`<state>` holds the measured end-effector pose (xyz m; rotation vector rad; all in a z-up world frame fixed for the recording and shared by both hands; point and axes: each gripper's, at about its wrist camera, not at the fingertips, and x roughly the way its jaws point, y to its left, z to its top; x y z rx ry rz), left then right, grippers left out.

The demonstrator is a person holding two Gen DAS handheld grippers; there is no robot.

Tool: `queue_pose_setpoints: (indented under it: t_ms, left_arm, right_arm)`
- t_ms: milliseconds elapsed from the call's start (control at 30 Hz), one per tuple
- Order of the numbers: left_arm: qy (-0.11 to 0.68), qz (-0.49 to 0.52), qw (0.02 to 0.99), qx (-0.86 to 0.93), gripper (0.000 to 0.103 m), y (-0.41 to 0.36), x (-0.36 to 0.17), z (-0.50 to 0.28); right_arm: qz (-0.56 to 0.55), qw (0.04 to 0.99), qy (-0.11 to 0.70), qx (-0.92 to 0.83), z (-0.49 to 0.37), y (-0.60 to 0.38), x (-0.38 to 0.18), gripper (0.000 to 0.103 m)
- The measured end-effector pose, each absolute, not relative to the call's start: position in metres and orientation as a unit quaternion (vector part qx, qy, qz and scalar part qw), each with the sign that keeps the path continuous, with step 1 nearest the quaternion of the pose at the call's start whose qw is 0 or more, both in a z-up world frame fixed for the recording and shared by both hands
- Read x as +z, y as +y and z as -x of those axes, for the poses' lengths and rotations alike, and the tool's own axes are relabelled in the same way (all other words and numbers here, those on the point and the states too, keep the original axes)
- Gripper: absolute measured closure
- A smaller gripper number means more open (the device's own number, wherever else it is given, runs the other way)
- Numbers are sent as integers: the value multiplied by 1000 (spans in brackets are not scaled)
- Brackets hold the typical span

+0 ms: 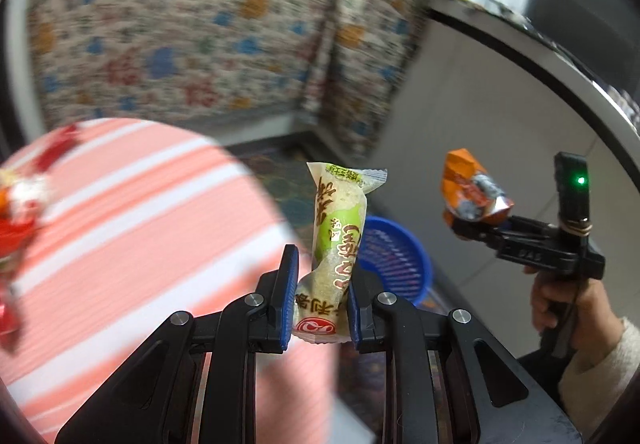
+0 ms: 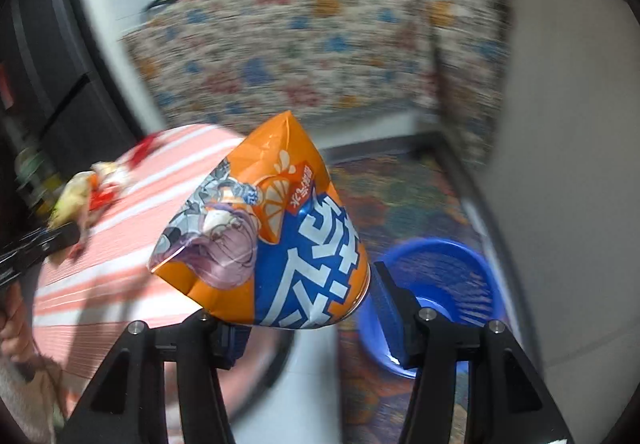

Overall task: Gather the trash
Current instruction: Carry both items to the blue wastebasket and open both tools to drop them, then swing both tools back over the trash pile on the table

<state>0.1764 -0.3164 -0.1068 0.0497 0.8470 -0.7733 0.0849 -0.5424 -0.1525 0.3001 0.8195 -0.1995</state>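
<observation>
Mid-transfer: we have both pieces of trash in hand and are carrying them off the striped table [image 1: 120,204] toward the blue basket [image 1: 400,260] on the floor. Left gripper [image 1: 322,300] pinches the green snack wrapper [image 1: 340,240] by its lower end, wrapper standing up between the pads. Right gripper [image 2: 308,324] clamps the orange-and-blue snack bag [image 2: 280,244] at its base. The basket sits just ahead of and below both grippers, right of the table edge. Next move, as we judge it: bring each gripper over the basket rim, then release. More wrappers [image 1: 16,212] remain on the table, behind-left of the left gripper.
</observation>
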Motion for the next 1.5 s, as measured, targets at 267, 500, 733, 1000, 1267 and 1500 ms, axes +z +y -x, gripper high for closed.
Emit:
queue_pose_setpoints:
  t_ms: [267, 500, 733, 1000, 1267, 1500]
  left_arm:
    - [442, -47, 805, -392, 82, -433, -160, -184]
    - [463, -63, 791, -395, 82, -492, -196, -200]
    - [467, -63, 784, -404, 45, -527, -218, -216]
    - [462, -30, 793, -396, 36, -510, -201, -232]
    - [394, -42, 841, -368, 22, -398, -126, -205]
    - [405, -50, 874, -264, 16, -244, -127, -184]
  right_arm:
    - [-188, 867, 432, -159, -59, -644, -200, 48]
    - [-229, 844, 451, -177, -56, -699, -249, 48]
    - [-220, 842, 464, -168, -70, -721, -279, 43]
    - [-185, 858, 448, -170, -78, -726, -287, 28]
    - [-113, 919, 329, -184, -80, -676, -193, 28]
    - [-53, 952, 272, -126, -94, -566, -136, 23]
